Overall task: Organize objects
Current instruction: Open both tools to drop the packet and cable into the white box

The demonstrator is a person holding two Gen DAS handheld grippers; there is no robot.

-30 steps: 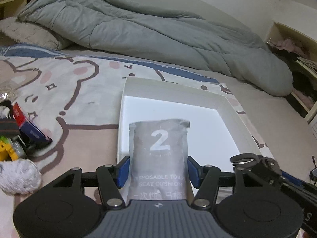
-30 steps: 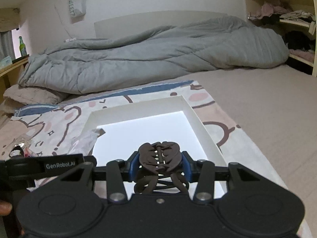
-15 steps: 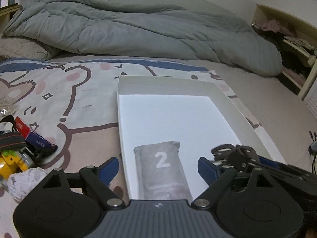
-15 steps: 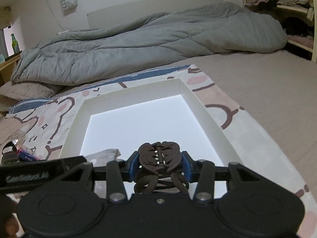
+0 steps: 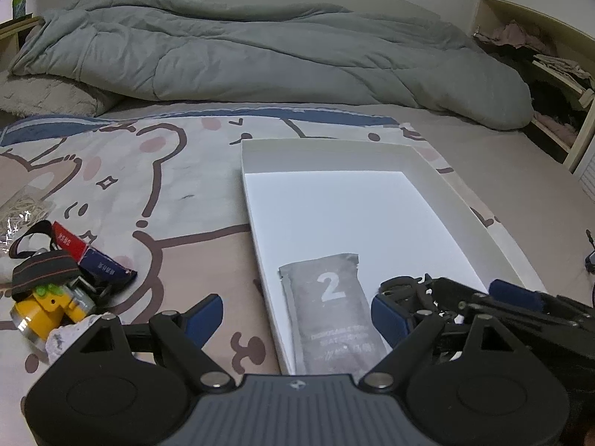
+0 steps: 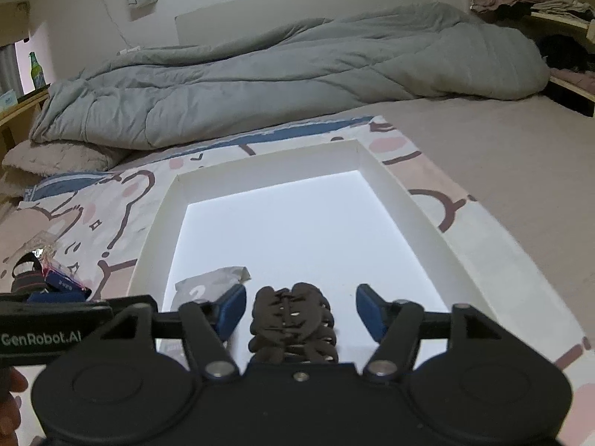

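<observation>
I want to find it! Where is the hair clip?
In the right wrist view, the brown hair clip lies in the white box, right of the grey packet.

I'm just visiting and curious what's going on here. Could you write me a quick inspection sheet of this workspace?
Surface: bed with a cartoon bear sheet.
Job's things: white tray on the sheet; grey packet marked 2 lying flat in it; dark brown hair claw lying in the tray.
Clutter: yellow toy, red and blue packet, striped strap, all left of the tray.
Grippers: left gripper open above the packet; right gripper with jaws opening, pads clear of the claw between them.
Cables: small dark cable end at the right edge.
Surroundings: rumpled grey duvet, shelves with clothes, green bottle.
</observation>
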